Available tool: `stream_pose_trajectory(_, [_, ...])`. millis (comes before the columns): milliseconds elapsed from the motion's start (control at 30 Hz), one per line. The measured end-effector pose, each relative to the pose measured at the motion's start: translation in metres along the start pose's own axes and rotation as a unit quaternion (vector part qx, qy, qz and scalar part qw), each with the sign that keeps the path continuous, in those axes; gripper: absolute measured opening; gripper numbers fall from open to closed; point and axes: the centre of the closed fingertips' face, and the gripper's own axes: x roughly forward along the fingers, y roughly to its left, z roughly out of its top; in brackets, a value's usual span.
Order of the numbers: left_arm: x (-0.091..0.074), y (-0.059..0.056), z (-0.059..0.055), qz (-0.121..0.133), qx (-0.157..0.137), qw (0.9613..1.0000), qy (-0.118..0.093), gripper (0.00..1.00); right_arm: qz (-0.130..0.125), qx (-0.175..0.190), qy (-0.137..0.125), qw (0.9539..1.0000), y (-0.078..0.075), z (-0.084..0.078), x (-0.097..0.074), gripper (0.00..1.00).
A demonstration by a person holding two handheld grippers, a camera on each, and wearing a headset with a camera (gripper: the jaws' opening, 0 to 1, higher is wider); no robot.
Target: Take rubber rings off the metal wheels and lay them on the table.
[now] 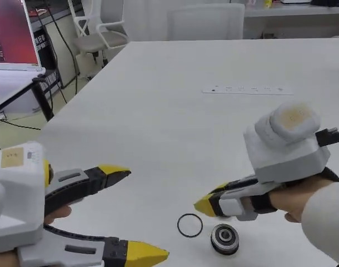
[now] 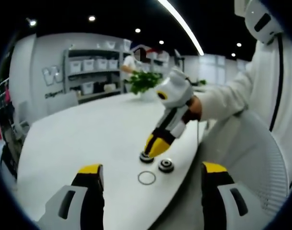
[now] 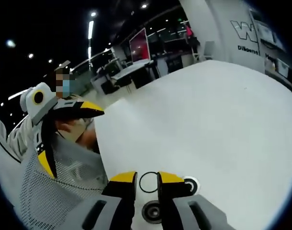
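Overall, white table (image 1: 186, 128), chairs (image 1: 205, 22) beyond; left tool (image 1: 147, 213) spread wide; right tool (image 1: 200, 206) narrowly parted; 1 rubber ring (image 1: 178, 225) beside wheel (image 1: 224, 238).

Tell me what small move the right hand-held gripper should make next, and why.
Probably lower the right hand-held gripper onto the metal wheel just under its tips and pinch its dark outer band. One rubber ring already lies loose on the table, and the jaws, a narrow gap apart, hold nothing.
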Motion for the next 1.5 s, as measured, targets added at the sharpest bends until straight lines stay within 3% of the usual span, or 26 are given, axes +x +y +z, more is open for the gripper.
stream_pose_trajectory(100, [-0.002,-0.004,0.007,-0.007,0.013,0.9999,0.0,0.85,0.006,-0.002,-0.021,0.9998,0.004,0.01,-0.011,0.17])
stream_pose_trajectory(167, [-0.005,-0.006,0.017,-0.016,0.009,0.9997,-0.015,0.85,0.011,0.018,-0.024,0.9995,0.004,0.012,-0.019,0.2])
stream_pose_trajectory(300, [-0.009,-0.008,0.049,-0.016,0.025,0.9984,-0.049,0.84,0.007,0.013,-0.038,0.9992,0.004,0.011,-0.037,0.24])
stream_pose_trajectory(500, [-0.001,-0.017,0.073,-0.042,0.06,0.9964,-0.042,0.83,-0.007,-0.009,-0.047,0.9988,-0.007,0.003,-0.058,0.25])
stream_pose_trajectory(700, [0.015,-0.028,0.093,-0.071,0.096,0.9918,-0.045,0.83,-0.02,-0.005,-0.049,0.9986,-0.017,-0.009,-0.063,0.25])
stream_pose_trajectory(800, [0.027,-0.031,0.094,-0.082,0.109,0.9899,-0.039,0.83,-0.017,0.007,-0.035,0.9992,-0.02,-0.018,-0.06,0.24])
stream_pose_trajectory(967, [0.044,-0.033,0.088,-0.096,0.131,0.9866,-0.017,0.81,-0.015,-0.002,-0.011,0.9998,-0.02,-0.032,-0.055,0.24])
stream_pose_trajectory(1067, [0.057,-0.029,0.087,-0.097,0.138,0.9853,-0.023,0.76,-0.008,-0.016,0.001,0.9998,-0.022,-0.041,-0.048,0.24])
stream_pose_trajectory(1200, [0.076,-0.025,0.08,-0.107,0.137,0.9846,-0.019,0.67,0.008,-0.046,0.036,0.9982,-0.019,-0.058,-0.038,0.25])
stream_pose_trajectory(1333, [0.089,-0.021,0.075,-0.108,0.14,0.9842,-0.016,0.66,0.013,-0.056,0.044,0.9974,-0.017,-0.063,-0.035,0.25])
stream_pose_trajectory(1500, [0.107,-0.021,0.061,-0.118,0.137,0.9835,-0.003,0.65,0.018,-0.065,0.059,0.996,-0.019,-0.07,-0.031,0.26])
